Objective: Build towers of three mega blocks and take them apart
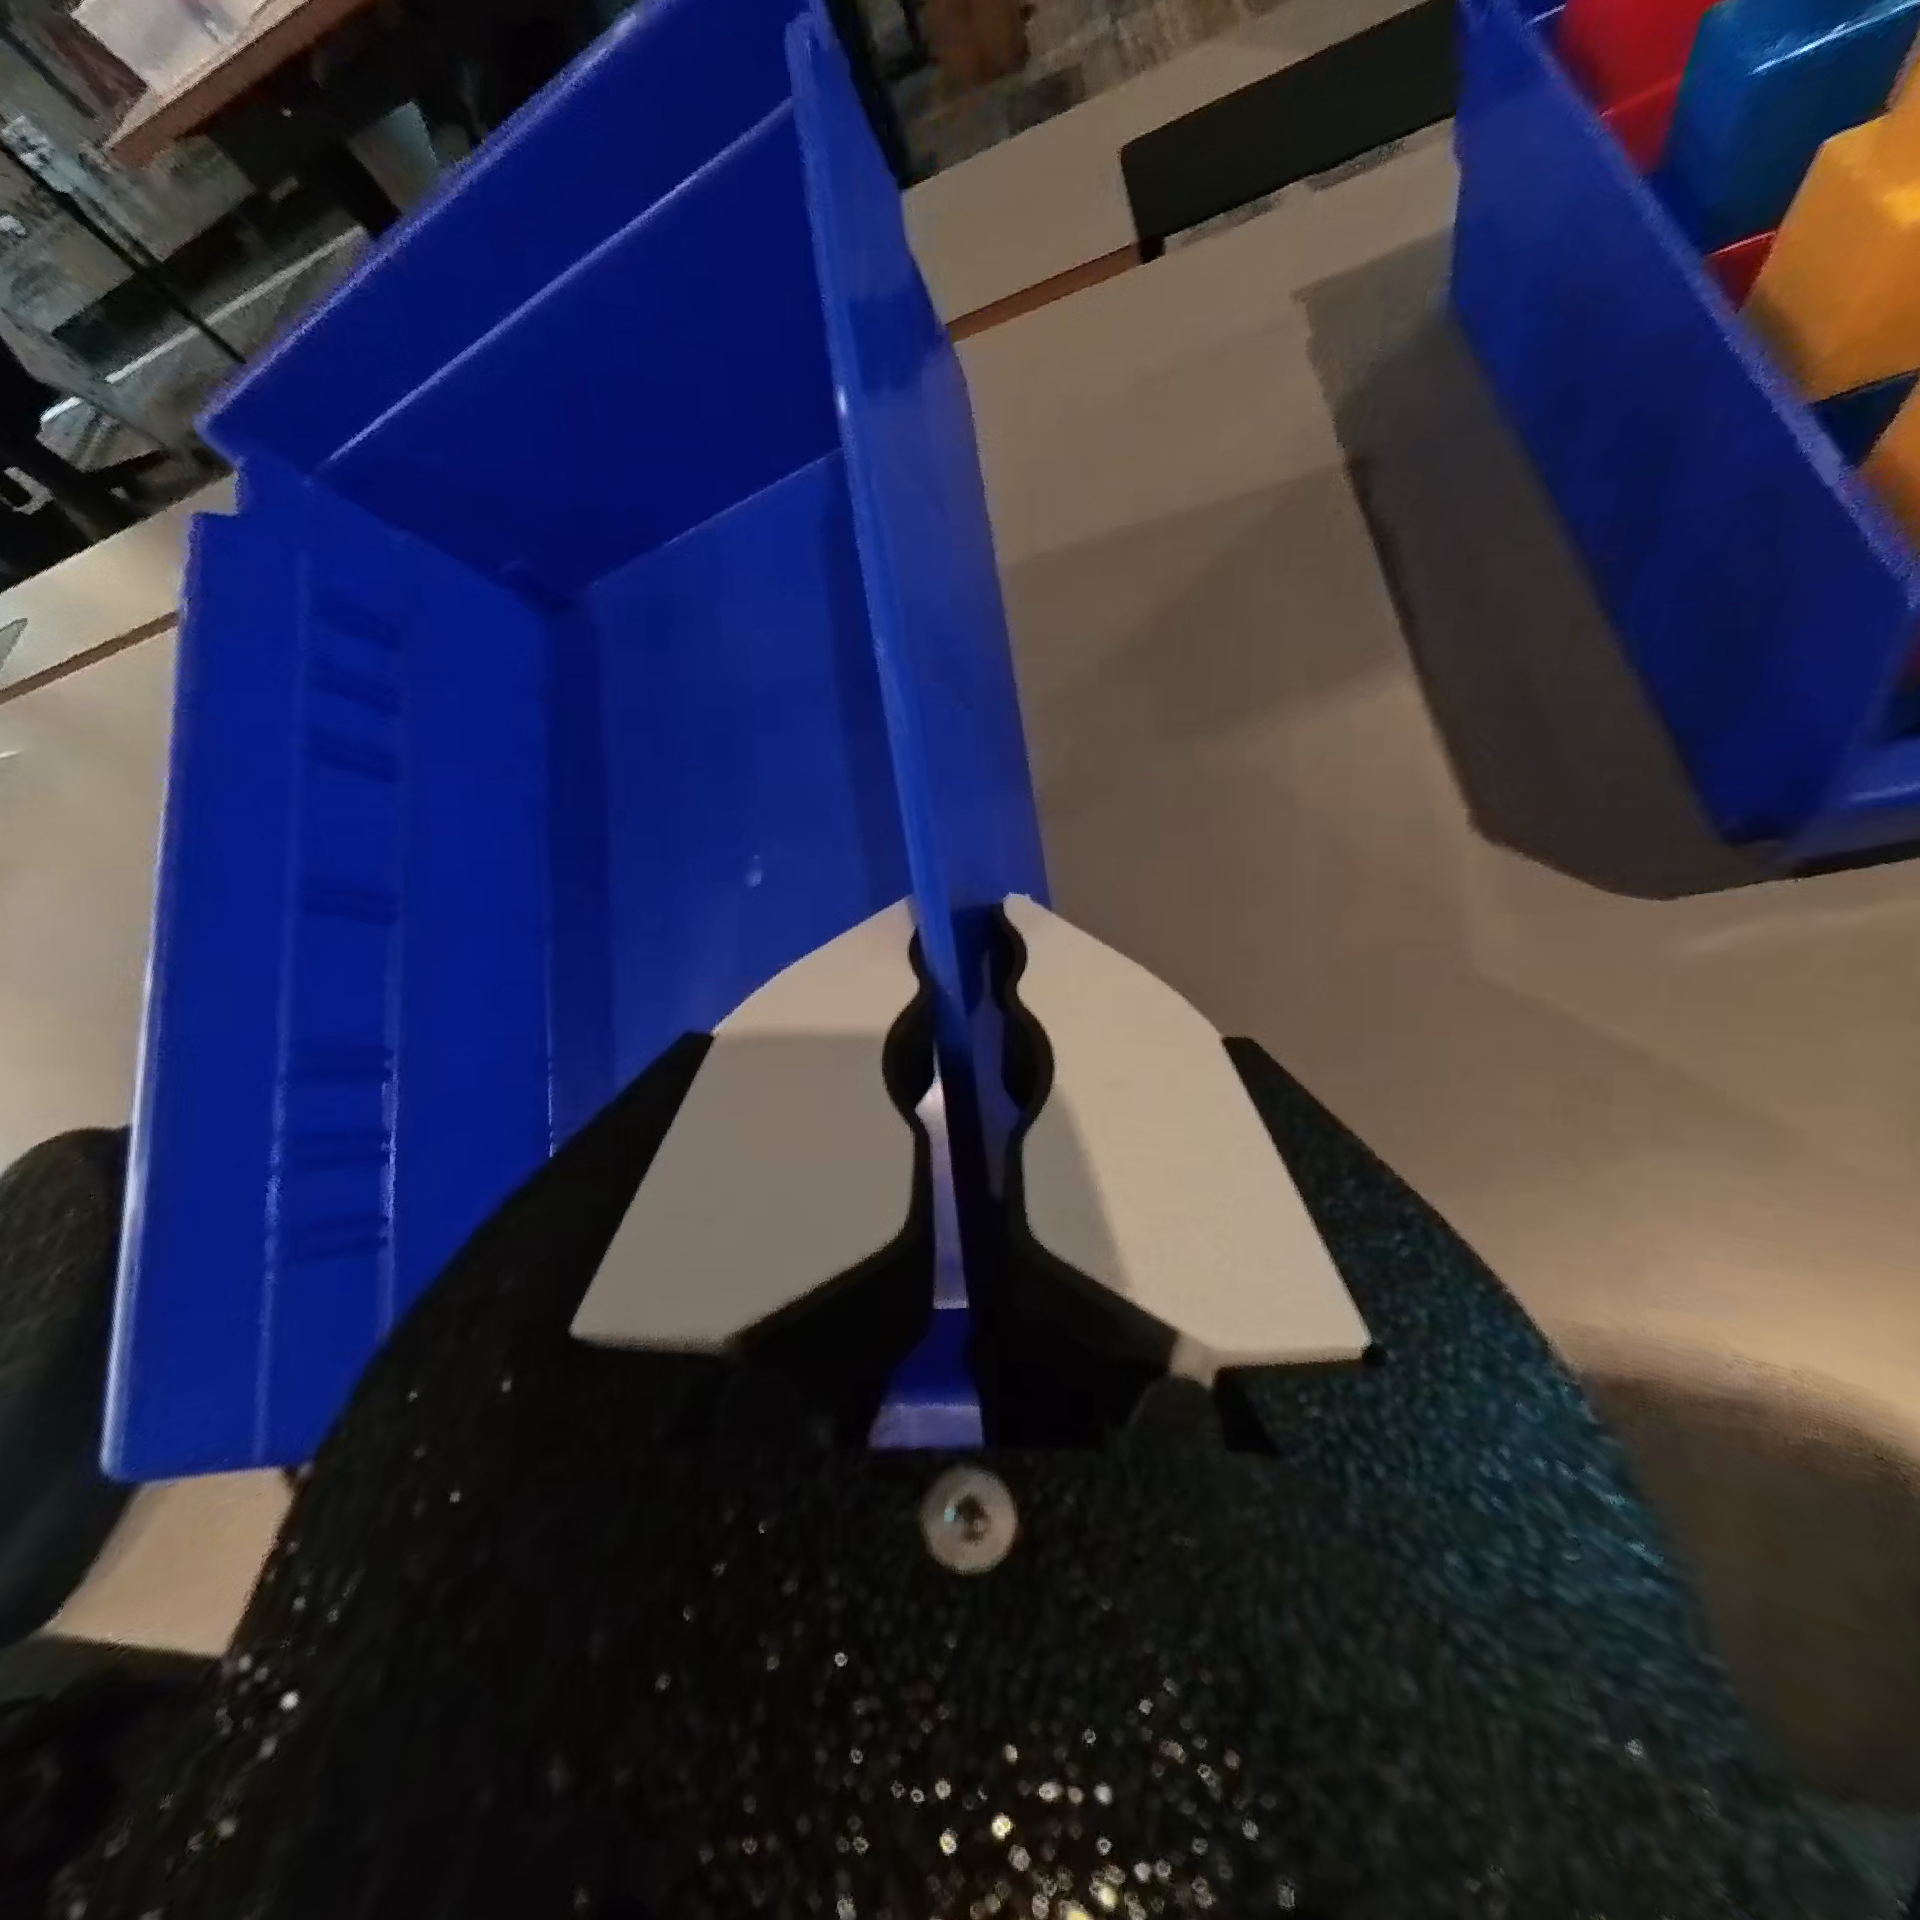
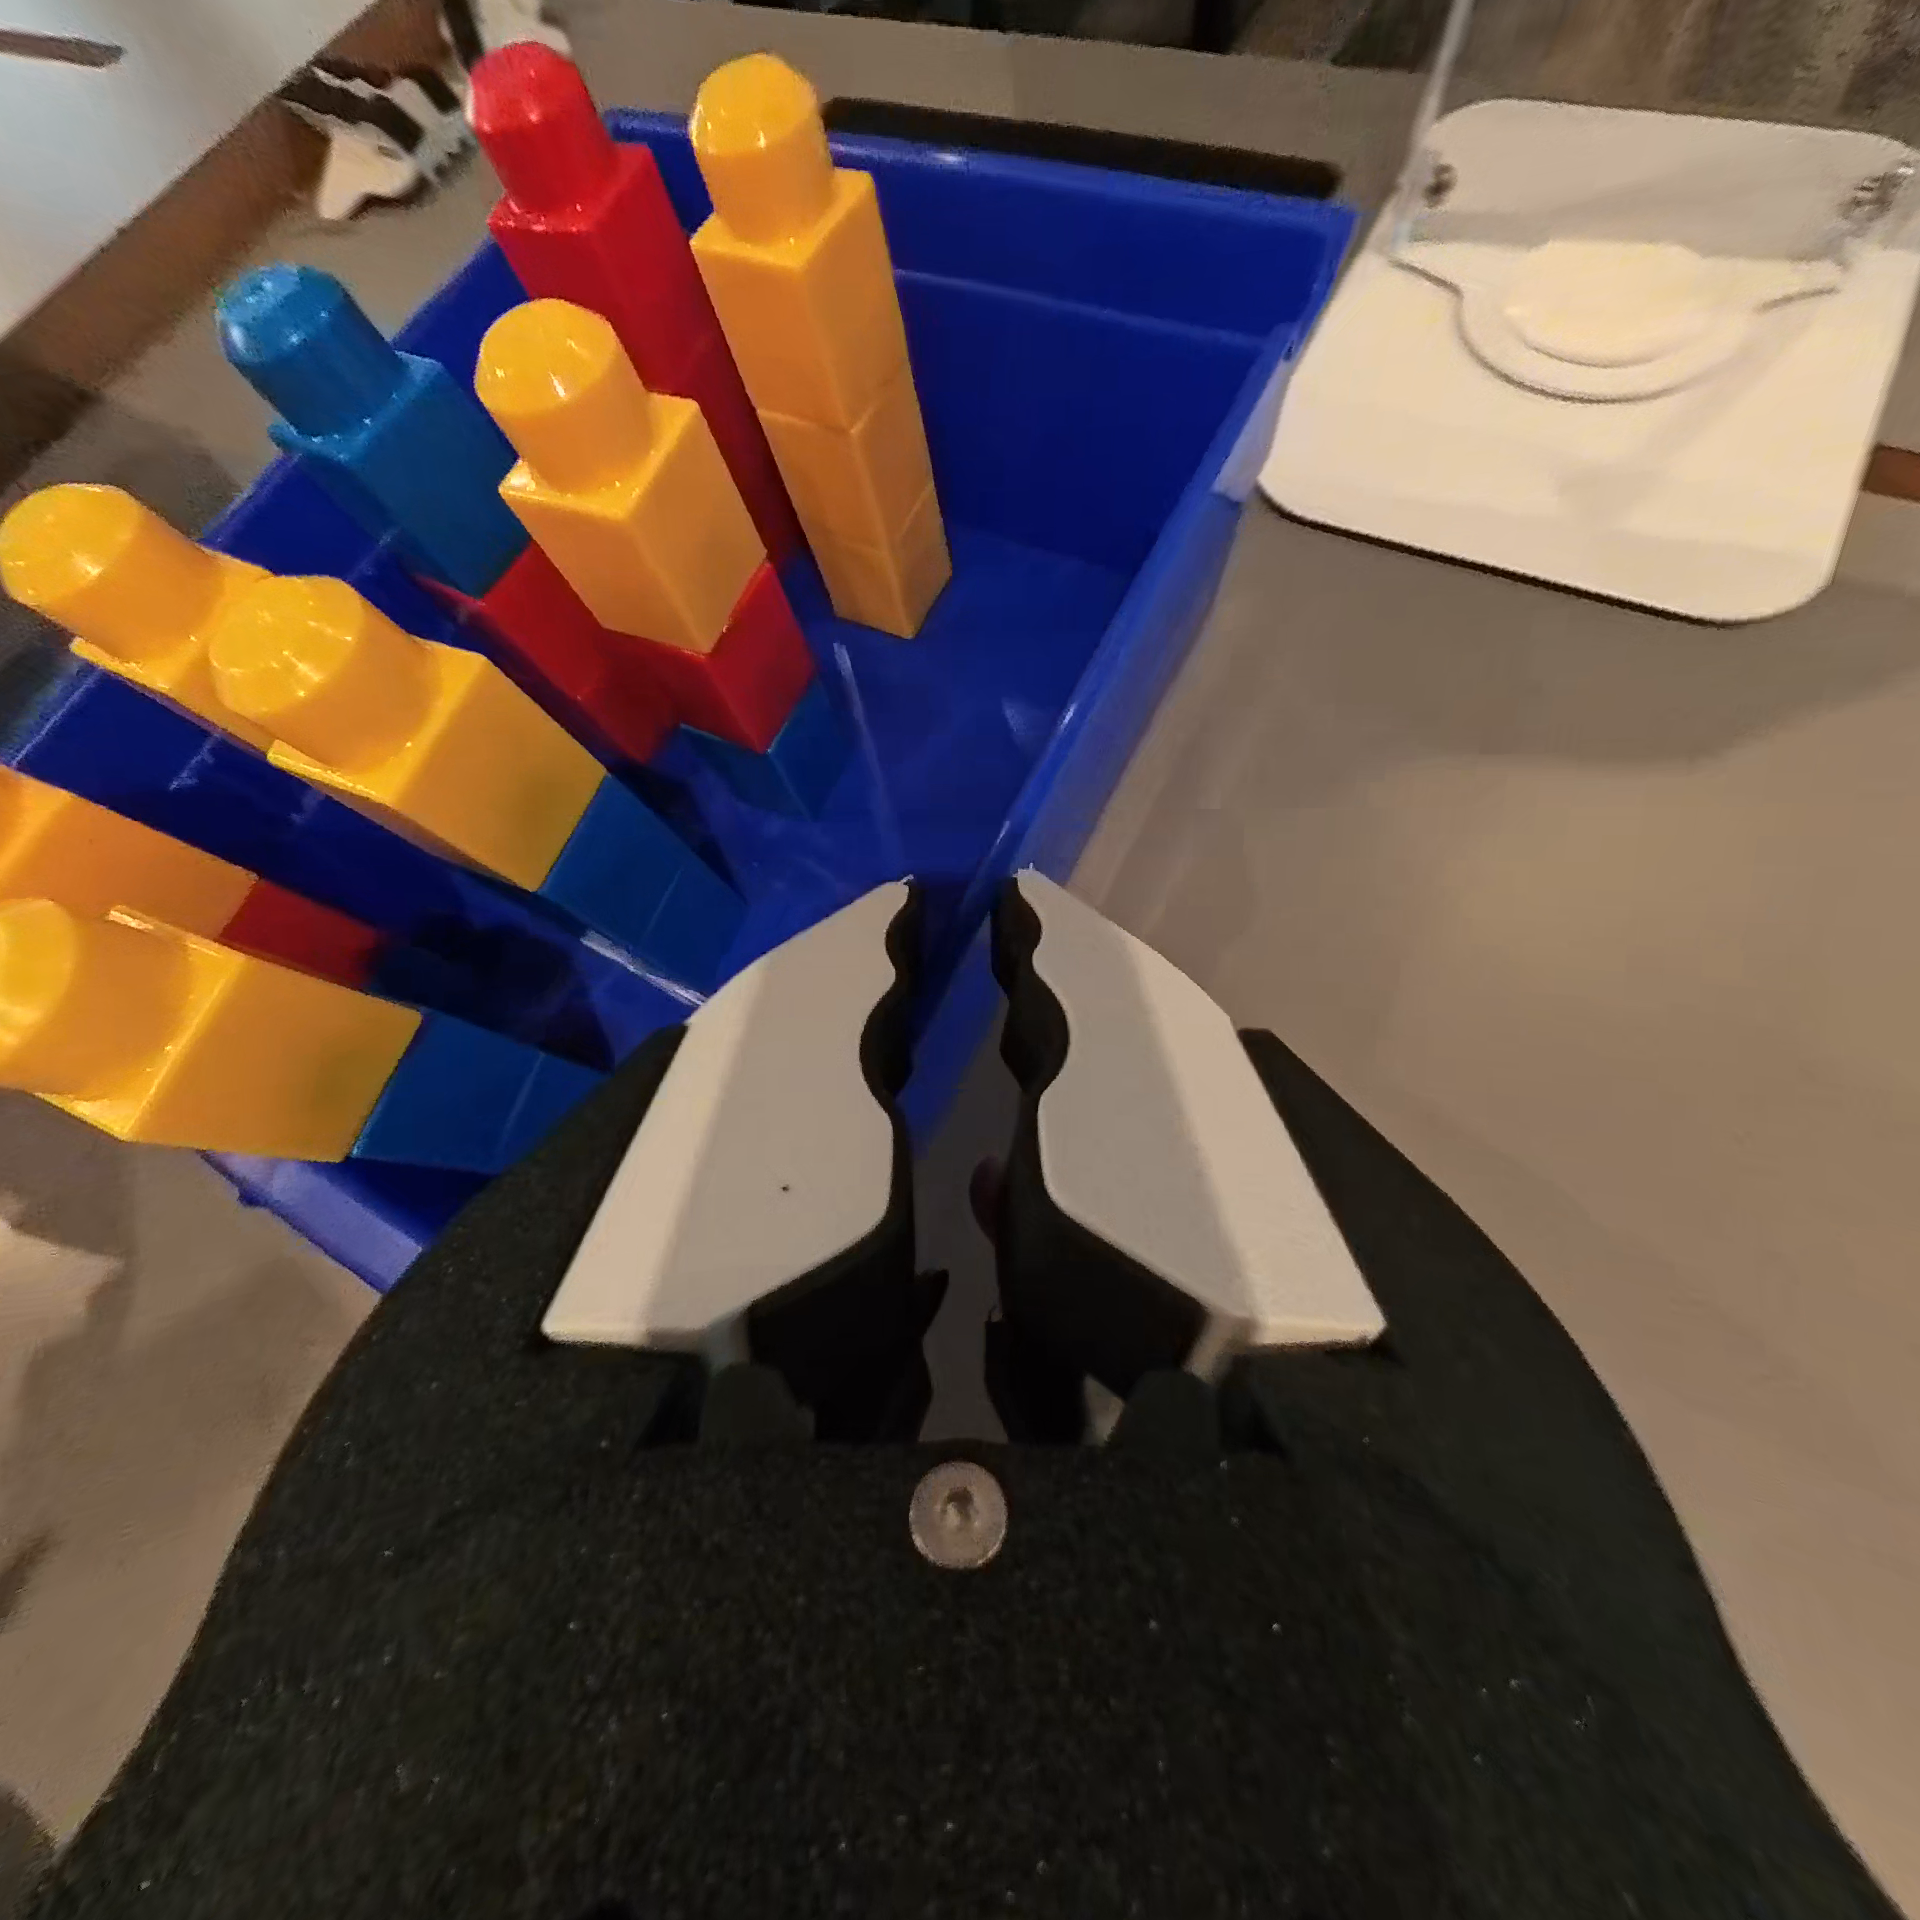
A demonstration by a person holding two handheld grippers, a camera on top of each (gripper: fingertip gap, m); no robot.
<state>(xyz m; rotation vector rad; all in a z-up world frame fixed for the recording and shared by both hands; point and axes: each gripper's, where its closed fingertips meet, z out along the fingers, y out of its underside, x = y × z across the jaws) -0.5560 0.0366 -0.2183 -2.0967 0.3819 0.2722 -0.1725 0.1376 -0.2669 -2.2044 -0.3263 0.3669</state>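
My left gripper (image 1: 961,914) is shut on the right side wall of an empty blue bin (image 1: 468,727); the wall runs between its fingers. My right gripper (image 2: 956,894) is closed on the near right wall of a second blue bin (image 2: 1122,520). That bin holds several upright mega block towers: an all-yellow one (image 2: 821,364), a red-topped one (image 2: 592,239), a blue-topped one (image 2: 364,416) and yellow-topped ones (image 2: 623,499) at the left. The same bin shows at the upper right of the left wrist view (image 1: 1621,468), blurred, with a dark shadow under it.
Both bins are over a grey table (image 1: 1247,1091). A white square stand with a clear plastic piece (image 2: 1558,416) sits on the table right of the tower bin. A black pad (image 1: 1278,156) lies at the table's far edge.
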